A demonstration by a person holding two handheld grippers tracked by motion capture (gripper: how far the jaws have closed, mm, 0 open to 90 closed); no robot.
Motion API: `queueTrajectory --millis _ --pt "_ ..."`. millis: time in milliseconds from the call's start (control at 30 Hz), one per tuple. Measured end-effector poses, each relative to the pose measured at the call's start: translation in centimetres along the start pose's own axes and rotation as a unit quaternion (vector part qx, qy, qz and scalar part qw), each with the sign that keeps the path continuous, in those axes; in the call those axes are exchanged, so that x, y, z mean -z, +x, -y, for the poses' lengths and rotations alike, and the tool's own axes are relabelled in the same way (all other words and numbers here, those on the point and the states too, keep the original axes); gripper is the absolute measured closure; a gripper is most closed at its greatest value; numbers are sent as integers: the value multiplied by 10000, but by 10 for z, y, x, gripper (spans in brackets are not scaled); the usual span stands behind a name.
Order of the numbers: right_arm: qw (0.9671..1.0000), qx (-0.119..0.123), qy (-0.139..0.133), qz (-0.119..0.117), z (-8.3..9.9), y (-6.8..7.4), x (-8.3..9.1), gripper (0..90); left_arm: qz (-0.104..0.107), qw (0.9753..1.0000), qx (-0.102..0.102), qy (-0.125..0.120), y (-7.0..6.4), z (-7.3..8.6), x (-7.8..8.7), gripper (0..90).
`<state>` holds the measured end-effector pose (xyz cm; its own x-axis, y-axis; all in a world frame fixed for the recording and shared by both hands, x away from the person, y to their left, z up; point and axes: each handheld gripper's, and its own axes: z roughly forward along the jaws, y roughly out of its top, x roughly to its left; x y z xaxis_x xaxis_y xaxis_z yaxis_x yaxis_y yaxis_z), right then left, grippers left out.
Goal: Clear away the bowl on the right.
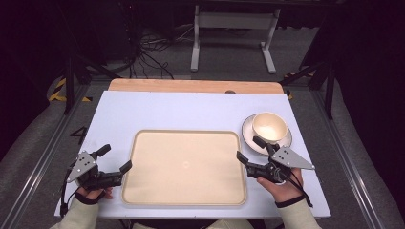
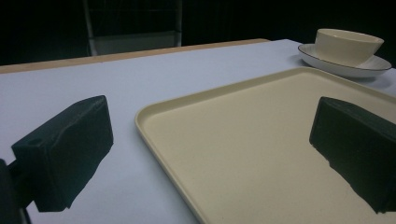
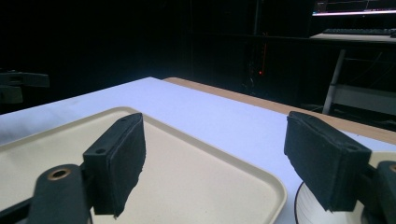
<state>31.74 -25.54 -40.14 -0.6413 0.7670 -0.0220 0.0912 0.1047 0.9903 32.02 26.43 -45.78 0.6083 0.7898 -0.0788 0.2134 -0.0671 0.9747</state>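
While nothing is yet grasped, we list the following. Right gripper point(image 1: 252, 149), lower right of the high view: jaws spread, empty, one jaw tip close to the saucer point(image 1: 250, 138), so we judge a pickup of the crockery is being lined up. Left gripper point(image 1: 115, 158), lower left: jaws likewise spread, straddling the tray's near-left edge. Bowl point(image 1: 270, 126): cream, glossy, round, seated on the dark-rimmed white saucer at right of centre. Tray point(image 1: 184, 167): matte beige, rounded-rectangular, raised lip, bare, centre frame. Table point(image 1: 157, 109): smooth pale sheet over wood.
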Motion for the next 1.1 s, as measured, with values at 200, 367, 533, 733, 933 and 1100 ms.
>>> queueTrajectory --millis 200,367,533,733,933,1100 --pt "9998 -70 59 171 -4 -2 0 214 6 10000 -8 4 0 0 0 1" --pt "9987 -73 18 513 -7 -6 2 202 6 10000 -18 11 0 0 0 1" --pt "9940 -386 247 989 -7 -11 4 206 9 10000 -24 16 0 0 0 1" --pt "9915 -196 176 1274 -8 -17 10 211 19 10000 -38 24 -1 0 0 1" --pt "9866 -165 151 1618 -8 -24 17 206 20 10000 -45 24 -1 0 0 1" --pt "9840 -154 217 1761 -9 -29 21 226 15 10000 -48 28 -1 0 0 1"
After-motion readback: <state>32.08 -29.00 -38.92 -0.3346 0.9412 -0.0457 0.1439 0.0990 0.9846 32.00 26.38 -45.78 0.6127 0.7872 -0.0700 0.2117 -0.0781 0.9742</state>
